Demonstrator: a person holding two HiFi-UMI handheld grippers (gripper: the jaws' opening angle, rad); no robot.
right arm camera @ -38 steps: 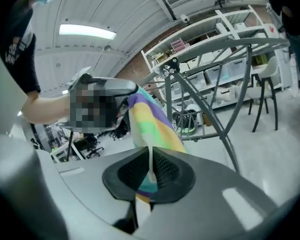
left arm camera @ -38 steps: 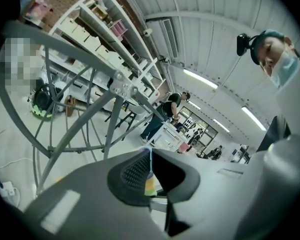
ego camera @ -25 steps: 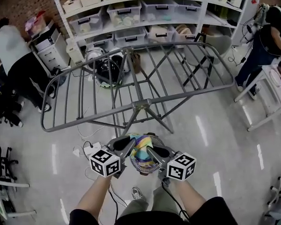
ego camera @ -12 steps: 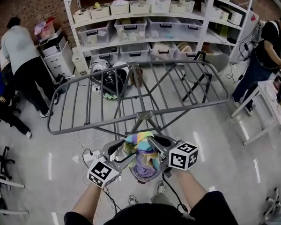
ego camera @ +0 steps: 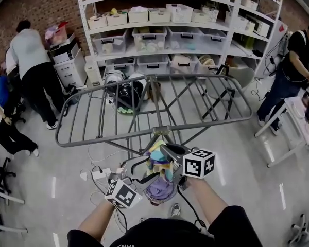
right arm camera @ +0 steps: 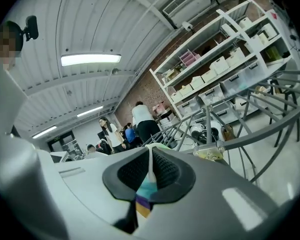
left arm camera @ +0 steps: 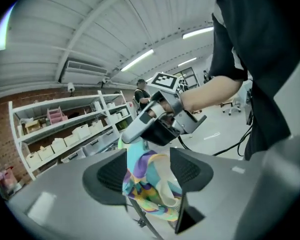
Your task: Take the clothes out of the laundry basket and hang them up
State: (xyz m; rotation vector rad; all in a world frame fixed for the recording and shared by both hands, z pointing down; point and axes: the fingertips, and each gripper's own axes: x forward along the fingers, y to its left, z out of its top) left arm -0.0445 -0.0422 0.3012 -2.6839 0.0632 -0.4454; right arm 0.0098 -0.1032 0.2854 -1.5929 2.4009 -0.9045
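The right gripper [right arm camera: 150, 168] is clenched on a thin fold of the multicoloured garment [left arm camera: 147, 184], holding it up over the round laundry basket [ego camera: 159, 193], close to the near edge of the grey drying rack [ego camera: 118, 112]. The left gripper [left arm camera: 149, 171] has its 2 jaws opening, and the garment hangs loose between the pads, unpressed.
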